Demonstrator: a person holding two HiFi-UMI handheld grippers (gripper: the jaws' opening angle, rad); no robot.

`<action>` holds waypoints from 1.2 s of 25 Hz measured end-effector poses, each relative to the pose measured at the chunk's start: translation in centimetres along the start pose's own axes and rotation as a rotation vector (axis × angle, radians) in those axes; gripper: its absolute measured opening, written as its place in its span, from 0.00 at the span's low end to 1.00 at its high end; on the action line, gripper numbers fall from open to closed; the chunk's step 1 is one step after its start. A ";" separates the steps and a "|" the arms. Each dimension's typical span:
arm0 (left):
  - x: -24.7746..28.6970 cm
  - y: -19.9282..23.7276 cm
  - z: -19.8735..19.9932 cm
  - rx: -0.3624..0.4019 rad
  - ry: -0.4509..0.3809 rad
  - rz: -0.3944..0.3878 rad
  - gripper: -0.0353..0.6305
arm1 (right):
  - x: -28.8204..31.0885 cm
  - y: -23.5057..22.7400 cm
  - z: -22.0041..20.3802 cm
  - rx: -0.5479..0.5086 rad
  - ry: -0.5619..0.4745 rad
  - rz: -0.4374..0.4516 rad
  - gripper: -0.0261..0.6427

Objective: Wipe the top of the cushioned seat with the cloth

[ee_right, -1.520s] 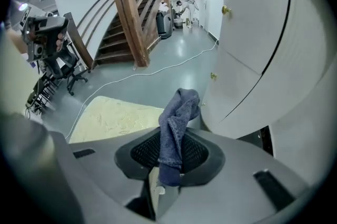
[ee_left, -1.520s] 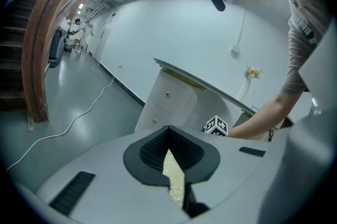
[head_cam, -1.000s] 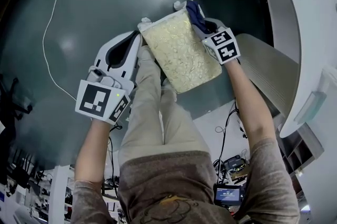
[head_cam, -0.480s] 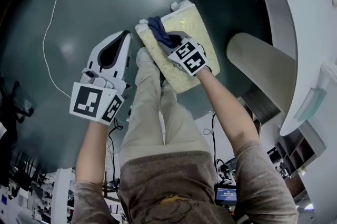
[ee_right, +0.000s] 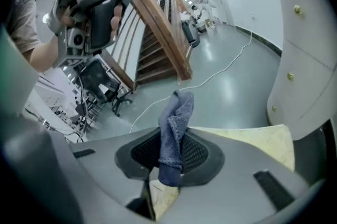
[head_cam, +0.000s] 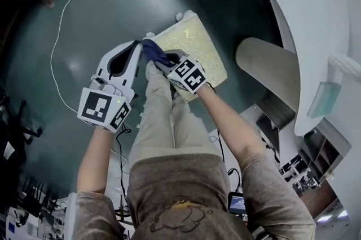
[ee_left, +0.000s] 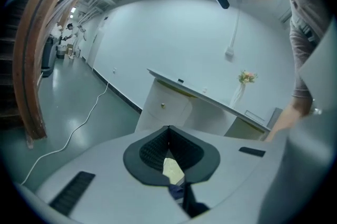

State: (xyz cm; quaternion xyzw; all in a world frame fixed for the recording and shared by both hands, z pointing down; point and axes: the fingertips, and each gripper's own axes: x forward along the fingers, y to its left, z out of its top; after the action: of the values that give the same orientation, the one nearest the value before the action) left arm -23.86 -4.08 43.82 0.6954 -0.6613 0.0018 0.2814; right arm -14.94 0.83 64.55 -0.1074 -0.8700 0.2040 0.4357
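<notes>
Seemingly mid-wipe: right hand-held gripper point(head_cam: 164, 62) clamps the cloth point(head_cam: 152, 51) at the left edge of the seat point(head_cam: 198, 44); left hand-held gripper point(head_cam: 135, 46) hangs beside it, closed on nothing. Next, sweep the cloth across the top, pressing down.

The head view looks steeply down from above the person point(head_cam: 172, 177) onto the floor point(head_cam: 96, 2), with the cushioned seat point(head_cam: 197, 44) near 12 o'clock. Each gripper view sits close behind its own jaws and looks nearly level: the left toward a white counter point(ee_left: 174, 102), the right toward a wooden staircase point(ee_right: 163, 33). All three share the seat and the cloth point(head_cam: 153, 52).
</notes>
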 end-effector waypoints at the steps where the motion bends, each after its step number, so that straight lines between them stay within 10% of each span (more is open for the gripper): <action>1: -0.3 -0.7 1.1 0.017 0.004 -0.022 0.07 | -1.6 0.0 1.3 0.019 -0.040 -0.019 0.18; 18: -5.3 -19.2 19.7 0.156 -0.050 -0.324 0.08 | -38.2 7.8 16.8 -0.054 -0.538 -0.326 0.18; 30: -7.0 -34.3 22.1 0.308 -0.108 -0.538 0.08 | -54.7 12.4 13.6 -0.073 -0.755 -0.554 0.18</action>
State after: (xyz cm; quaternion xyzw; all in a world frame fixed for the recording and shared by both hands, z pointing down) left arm -1.33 -7.46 9.30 0.8789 -0.4595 -0.0093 0.1277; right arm 6.94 -11.62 12.65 0.1955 -0.9701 0.0740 0.1229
